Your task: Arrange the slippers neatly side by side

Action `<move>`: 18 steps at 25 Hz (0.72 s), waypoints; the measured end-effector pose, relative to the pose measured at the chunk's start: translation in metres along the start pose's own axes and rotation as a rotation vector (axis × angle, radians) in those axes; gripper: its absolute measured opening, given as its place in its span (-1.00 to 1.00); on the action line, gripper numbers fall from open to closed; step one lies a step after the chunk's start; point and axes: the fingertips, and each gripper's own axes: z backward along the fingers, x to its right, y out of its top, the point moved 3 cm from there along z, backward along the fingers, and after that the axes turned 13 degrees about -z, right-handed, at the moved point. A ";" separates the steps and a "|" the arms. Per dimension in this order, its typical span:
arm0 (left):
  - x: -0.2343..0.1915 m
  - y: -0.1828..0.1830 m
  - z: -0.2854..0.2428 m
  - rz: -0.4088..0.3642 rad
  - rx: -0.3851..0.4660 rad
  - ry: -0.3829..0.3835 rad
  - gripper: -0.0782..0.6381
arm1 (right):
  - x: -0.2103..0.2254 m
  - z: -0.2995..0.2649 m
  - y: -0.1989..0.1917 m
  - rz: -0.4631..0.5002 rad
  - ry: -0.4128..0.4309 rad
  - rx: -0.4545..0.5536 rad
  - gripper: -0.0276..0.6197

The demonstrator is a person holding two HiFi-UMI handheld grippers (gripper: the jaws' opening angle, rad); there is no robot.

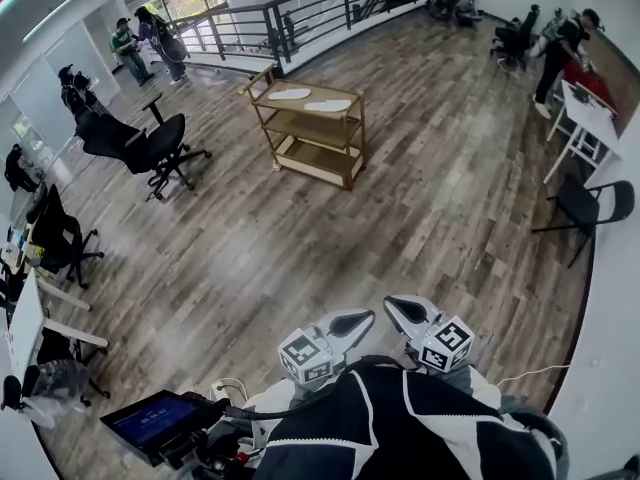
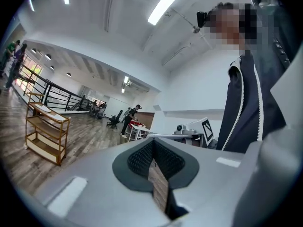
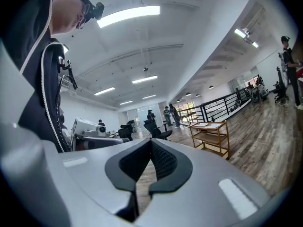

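Observation:
Two white slippers (image 1: 290, 94) (image 1: 328, 105) lie flat on the top shelf of a wooden cart (image 1: 310, 131), far across the room in the head view. They lie apart, the right one angled. The same cart shows small in the left gripper view (image 2: 46, 132) and the right gripper view (image 3: 211, 136). Both grippers are held close to the person's chest, far from the cart. My left gripper (image 1: 364, 317) is shut with nothing between its jaws. My right gripper (image 1: 392, 304) is also shut and empty.
A black office chair (image 1: 140, 146) stands left of the cart on the wood floor. A folding chair (image 1: 590, 208) and white table (image 1: 588, 118) are at the right. A railing (image 1: 300, 13) runs behind the cart. People stand at the far left and far right.

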 end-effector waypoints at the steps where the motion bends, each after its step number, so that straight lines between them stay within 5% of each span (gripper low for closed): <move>1: -0.008 -0.002 0.008 0.004 0.002 0.004 -0.73 | 0.000 -0.011 0.000 0.002 -0.004 -0.001 -0.90; 18: -0.118 -0.019 0.047 0.060 0.024 0.107 -0.73 | 0.028 -0.134 0.009 -0.005 0.039 -0.087 -0.90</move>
